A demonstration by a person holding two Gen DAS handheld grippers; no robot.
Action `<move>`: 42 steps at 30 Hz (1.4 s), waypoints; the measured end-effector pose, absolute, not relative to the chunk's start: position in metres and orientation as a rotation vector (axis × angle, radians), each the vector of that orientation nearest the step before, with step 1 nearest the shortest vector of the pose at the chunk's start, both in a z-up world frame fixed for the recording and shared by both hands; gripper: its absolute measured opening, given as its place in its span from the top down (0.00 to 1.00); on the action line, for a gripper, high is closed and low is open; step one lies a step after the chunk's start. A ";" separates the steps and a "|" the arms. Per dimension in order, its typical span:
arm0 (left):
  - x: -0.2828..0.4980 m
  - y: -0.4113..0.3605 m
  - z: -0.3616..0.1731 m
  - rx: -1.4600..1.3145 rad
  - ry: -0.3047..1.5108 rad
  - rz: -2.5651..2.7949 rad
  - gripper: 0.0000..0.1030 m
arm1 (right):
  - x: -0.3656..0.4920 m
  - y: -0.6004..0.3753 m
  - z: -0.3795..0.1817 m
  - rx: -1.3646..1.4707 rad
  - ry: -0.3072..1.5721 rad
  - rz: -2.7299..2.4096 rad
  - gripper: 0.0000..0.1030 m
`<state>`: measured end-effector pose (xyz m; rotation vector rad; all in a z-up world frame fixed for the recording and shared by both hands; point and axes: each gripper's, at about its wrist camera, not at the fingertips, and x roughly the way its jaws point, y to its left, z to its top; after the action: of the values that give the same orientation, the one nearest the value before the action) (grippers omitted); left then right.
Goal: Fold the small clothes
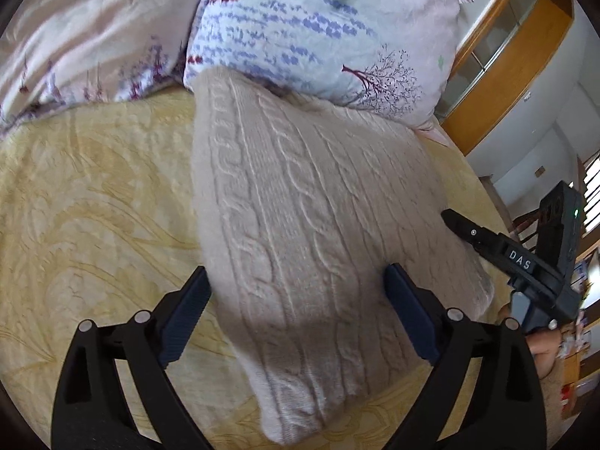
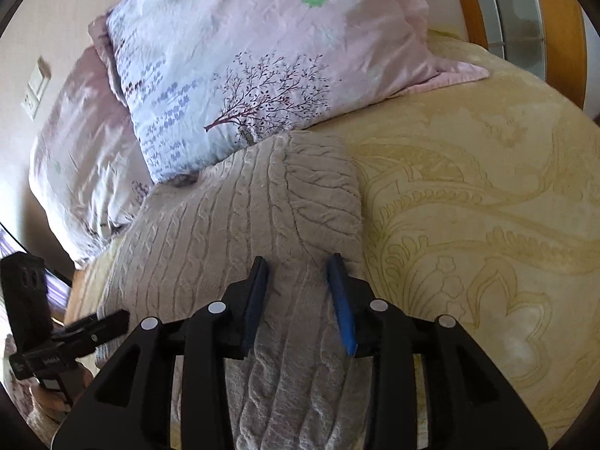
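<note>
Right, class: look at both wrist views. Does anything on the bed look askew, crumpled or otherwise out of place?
The cable-knit sweater lies folded but skewed across the yellow bedspread, its far end pushed against the floral pillow. In the right wrist view that end looks rolled and bulky, not flat. Nothing looks spilled or damaged.
</note>
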<state>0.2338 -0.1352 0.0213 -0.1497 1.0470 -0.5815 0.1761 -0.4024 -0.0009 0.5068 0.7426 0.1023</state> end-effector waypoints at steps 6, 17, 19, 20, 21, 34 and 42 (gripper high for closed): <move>0.246 -0.109 0.025 -0.330 1.090 -0.632 0.10 | 0.173 -0.416 0.014 0.585 0.790 0.116 0.55; 0.283 -0.092 0.006 -0.609 1.203 -0.672 0.11 | 0.206 -0.447 0.018 0.730 0.881 0.192 0.23; 0.285 -0.094 0.005 -0.620 1.196 -0.683 0.11 | 0.216 -0.445 0.012 0.730 0.911 0.205 0.23; 0.286 -0.096 0.005 -0.621 1.199 -0.688 0.11 | 0.218 -0.445 0.009 0.734 0.921 0.210 0.23; 0.287 -0.097 0.004 -0.630 1.200 -0.696 0.11 | 0.223 -0.444 0.004 0.743 0.938 0.221 0.23; 0.295 -0.098 -0.005 -0.696 1.193 -0.711 0.36 | 0.232 -0.420 -0.019 0.785 0.952 0.417 0.52; 0.285 -0.079 -0.002 -0.765 1.137 -0.768 0.65 | 0.212 -0.411 -0.007 0.846 0.869 0.499 0.70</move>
<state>0.2852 -0.0795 -0.0021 -0.7651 1.1367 -0.7681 0.2123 -0.4114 -0.0074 0.8457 0.8691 0.4986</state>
